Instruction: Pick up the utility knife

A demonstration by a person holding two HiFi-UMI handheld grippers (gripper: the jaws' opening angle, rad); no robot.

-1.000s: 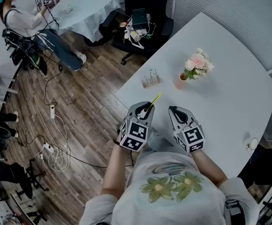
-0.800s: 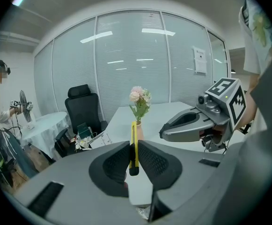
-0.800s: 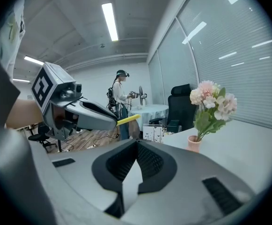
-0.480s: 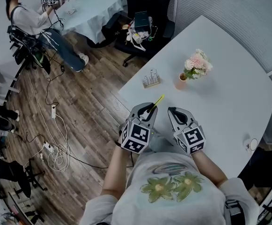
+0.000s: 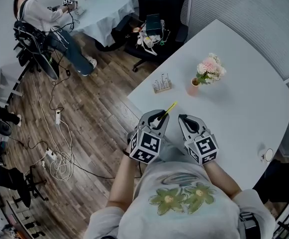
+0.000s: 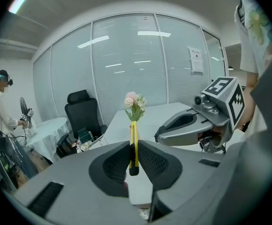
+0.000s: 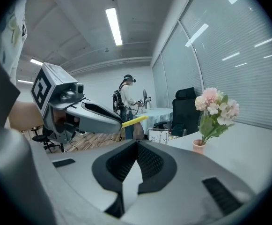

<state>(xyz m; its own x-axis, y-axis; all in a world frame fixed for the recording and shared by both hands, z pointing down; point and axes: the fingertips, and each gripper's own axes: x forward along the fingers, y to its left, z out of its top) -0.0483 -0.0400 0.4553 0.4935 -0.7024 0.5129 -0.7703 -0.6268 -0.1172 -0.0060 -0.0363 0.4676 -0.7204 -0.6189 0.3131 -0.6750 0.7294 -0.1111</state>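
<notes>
Because the left gripper (image 5: 158, 116) has its jaws drawn narrow on the utility knife (image 6: 134, 143), pinching only the dark rear end between the pads, most of the yellow body sticks out past the tips, unsupported. That is the likeliest trouble: a thin, smooth handle caught by a short length could swivel in the pads or slide forward and out, above all if the wrist tips further down or the squeeze eases. The knife looks clear of the table (image 5: 243, 101), and the gripper hangs over that table's near edge, so a slip might send it off the edge to the wooden floor (image 5: 92, 116) on the gripper's left. Whether a blade is out I cannot tell; the free end deserves caution all the same. Just to the right sits the right gripper (image 5: 183, 118), jaws closed together on nothing, near enough that a sideways swing could knock the knife askew

Ahead of the left gripper's tips stands a small pot of pink flowers (image 5: 208, 69), with a little clear rack (image 5: 160, 84) nearer and slightly left; a careless forward reach could tip either. Elsewhere the white tabletop is bare save a small round object (image 5: 267, 154) well off beyond the right gripper. Farther ahead are a black office chair (image 5: 156, 6), a cloth-covered table (image 5: 102, 4), another person (image 5: 35, 16) and loose cables (image 5: 59, 156) on the floor
</notes>
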